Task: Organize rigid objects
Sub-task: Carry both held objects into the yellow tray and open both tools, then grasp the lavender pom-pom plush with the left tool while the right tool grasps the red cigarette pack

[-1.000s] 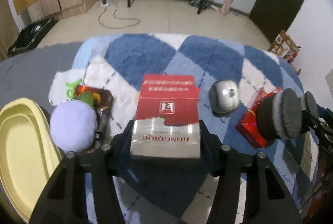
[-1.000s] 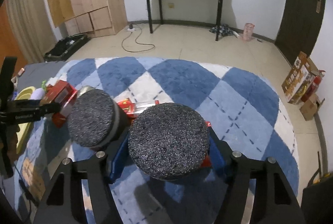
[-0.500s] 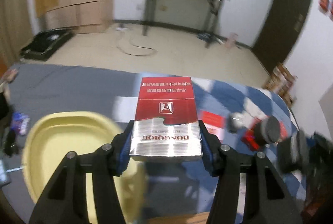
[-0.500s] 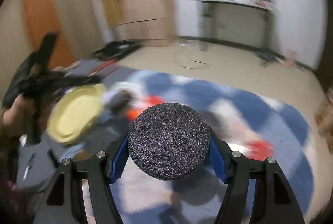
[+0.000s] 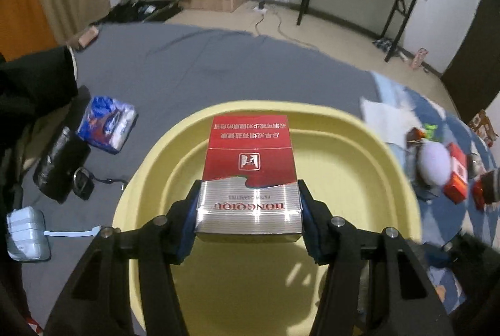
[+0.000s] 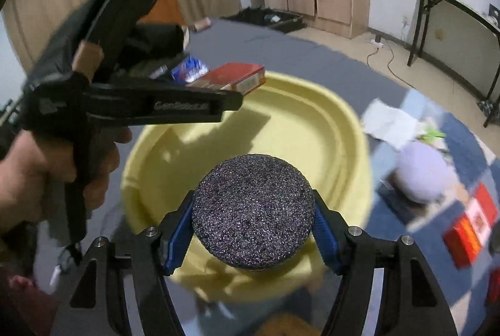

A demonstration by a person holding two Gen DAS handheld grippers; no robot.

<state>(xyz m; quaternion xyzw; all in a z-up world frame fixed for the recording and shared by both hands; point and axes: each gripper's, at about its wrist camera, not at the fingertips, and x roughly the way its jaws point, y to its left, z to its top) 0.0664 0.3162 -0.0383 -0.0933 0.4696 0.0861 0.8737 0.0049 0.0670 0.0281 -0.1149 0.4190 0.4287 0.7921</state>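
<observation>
Two rigid items hang over the yellow basin (image 5: 403,179): the left gripper (image 5: 248,211) clamps a light, crushable cigarette pack (image 5: 248,167) by its narrow sides, while the right gripper (image 6: 253,220) pinches a stiff, grippy black disc (image 6: 253,208) across its rim.

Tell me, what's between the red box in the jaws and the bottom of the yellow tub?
Nothing but air. In the right wrist view the red box hangs clear above the yellow tub, casting a shadow inside. The left wrist view shows bare tub under it.
</observation>
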